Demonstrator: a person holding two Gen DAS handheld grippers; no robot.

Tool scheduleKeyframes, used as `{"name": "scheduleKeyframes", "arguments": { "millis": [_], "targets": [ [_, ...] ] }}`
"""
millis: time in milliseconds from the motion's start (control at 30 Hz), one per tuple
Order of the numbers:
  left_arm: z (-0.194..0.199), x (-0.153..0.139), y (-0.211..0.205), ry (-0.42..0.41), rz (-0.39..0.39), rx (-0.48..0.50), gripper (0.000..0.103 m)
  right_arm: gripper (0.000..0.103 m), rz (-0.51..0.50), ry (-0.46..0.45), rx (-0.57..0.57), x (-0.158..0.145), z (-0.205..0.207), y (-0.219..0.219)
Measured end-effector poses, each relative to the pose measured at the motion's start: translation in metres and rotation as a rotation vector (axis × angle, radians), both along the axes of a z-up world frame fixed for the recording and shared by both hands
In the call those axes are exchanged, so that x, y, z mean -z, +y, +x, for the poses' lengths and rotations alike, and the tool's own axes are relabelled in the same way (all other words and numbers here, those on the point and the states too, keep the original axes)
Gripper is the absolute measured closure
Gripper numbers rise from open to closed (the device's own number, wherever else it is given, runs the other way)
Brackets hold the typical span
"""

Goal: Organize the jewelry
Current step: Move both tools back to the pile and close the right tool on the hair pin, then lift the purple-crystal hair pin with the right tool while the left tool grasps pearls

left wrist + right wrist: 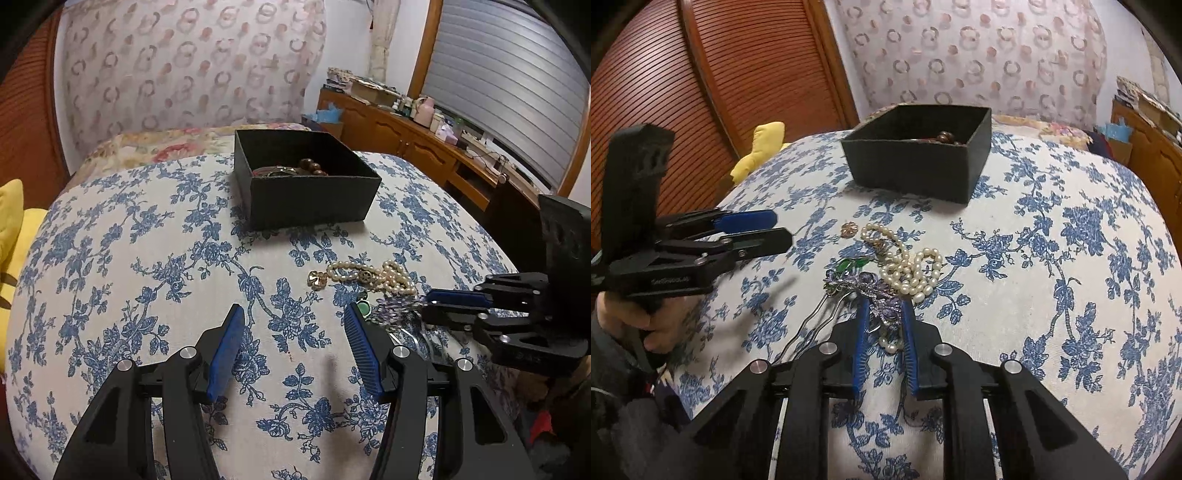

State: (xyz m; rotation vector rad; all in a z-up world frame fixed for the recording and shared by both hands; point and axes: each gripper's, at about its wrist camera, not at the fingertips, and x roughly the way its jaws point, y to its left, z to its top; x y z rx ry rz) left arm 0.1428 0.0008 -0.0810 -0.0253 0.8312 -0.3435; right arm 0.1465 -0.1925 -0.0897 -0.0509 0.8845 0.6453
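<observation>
My right gripper [884,314] has its jaws narrowed around the purple hair ornament [875,291], tangled beside the pearls [912,273] on the bedspread [1052,295]. Left gripper [291,339] wide, idle. I'd lift slowly, shaking pearls free, then carry to the black box [919,166].

Left claw [293,321] agape — right claw [884,306] narrowed

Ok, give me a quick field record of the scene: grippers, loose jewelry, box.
left gripper: open, empty, above the floral cloth
right gripper: fingers closed around the purple hair ornament
pearl necklace: loose on the cloth, touching the ornament
green piece: beside the pile
black box: open, brown beads inside
</observation>
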Motion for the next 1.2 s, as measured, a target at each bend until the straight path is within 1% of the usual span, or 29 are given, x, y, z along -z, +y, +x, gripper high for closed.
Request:
{"name": "scheduleKeyframes", "arguments": {
  "millis": [167, 333, 433, 567, 700, 867, 900, 933, 1000, 1067, 1100, 1167, 1200],
  "targets": [
    [0.000, 0.003, -0.002, 0.008, 0.001, 0.003, 0.049, 0.084, 0.009, -0.036, -0.004, -0.012, -0.008, -0.009],
    [0.001, 0.002, -0.009, 0.010, 0.005, 0.017, 0.049, 0.084, 0.026, -0.073, 0.030, -0.022, -0.009, -0.023],
    [0.002, 0.002, -0.014, 0.010, 0.009, 0.024, 0.049, 0.084, -0.034, -0.078, 0.044, -0.017, -0.004, -0.025],
    [0.002, 0.002, -0.020, 0.017, 0.013, 0.036, 0.049, 0.084, -0.083, -0.057, 0.042, -0.008, -0.001, -0.031],
    [0.002, 0.005, -0.033, 0.037, 0.003, 0.078, 0.049, 0.084, -0.087, -0.044, 0.051, -0.004, -0.001, -0.038],
    [0.003, 0.007, -0.058, 0.059, -0.011, 0.168, 0.050, 0.084, -0.082, -0.044, 0.052, -0.003, -0.001, -0.041],
    [0.004, 0.008, -0.062, 0.060, -0.007, 0.179, 0.051, 0.084, -0.080, -0.044, 0.053, -0.003, 0.000, -0.042],
    [0.005, 0.008, -0.068, 0.060, 0.002, 0.191, 0.057, 0.084, -0.079, -0.044, 0.052, -0.003, -0.001, -0.042],
    [0.007, 0.008, -0.073, 0.061, 0.009, 0.205, 0.062, 0.084, -0.078, -0.043, 0.052, -0.003, -0.001, -0.042],
    [0.011, 0.009, -0.079, 0.064, 0.013, 0.217, 0.072, 0.084, -0.076, -0.044, 0.052, -0.003, -0.001, -0.042],
    [0.013, 0.010, -0.082, 0.071, 0.014, 0.222, 0.074, 0.084, -0.076, -0.043, 0.053, -0.003, -0.001, -0.042],
    [0.016, 0.013, -0.086, 0.086, 0.016, 0.227, 0.082, 0.083, -0.073, -0.043, 0.053, -0.002, -0.001, -0.042],
    [0.017, 0.015, -0.088, 0.090, 0.018, 0.228, 0.083, 0.083, -0.072, -0.043, 0.053, -0.002, -0.001, -0.042]
  ]
}}
